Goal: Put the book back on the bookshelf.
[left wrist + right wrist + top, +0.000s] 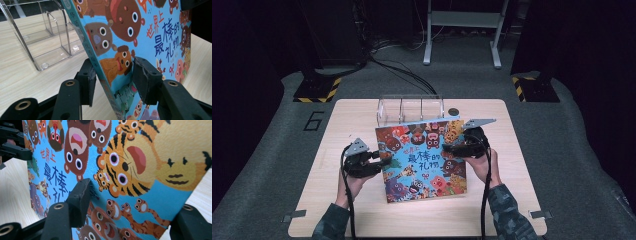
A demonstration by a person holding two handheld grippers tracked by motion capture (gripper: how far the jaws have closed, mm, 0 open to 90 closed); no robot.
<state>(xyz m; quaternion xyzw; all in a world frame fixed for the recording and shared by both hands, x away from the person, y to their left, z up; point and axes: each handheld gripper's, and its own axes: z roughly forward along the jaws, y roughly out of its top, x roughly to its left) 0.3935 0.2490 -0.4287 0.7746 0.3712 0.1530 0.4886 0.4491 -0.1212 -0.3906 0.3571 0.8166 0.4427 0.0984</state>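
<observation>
A picture book [422, 160] with a blue cover full of cartoon animals is held tilted over the wooden table [337, 210], one gripper at each side. My left gripper [382, 159] grips its left, spine edge. In the left gripper view the spine [105, 80] runs between the two pads [145, 80], which press on it. My right gripper [454, 148] holds the right edge. In the right gripper view one pad [81, 195] lies on the cover [150, 170] and the other jaw sits behind the book's edge.
A clear acrylic rack [411, 107] with upright dividers stands at the table's far edge just behind the book, close in the left gripper view [50, 37]. Beside the rack lies a small dark disc [454, 111]. A metal stand [462, 20] is on the floor beyond.
</observation>
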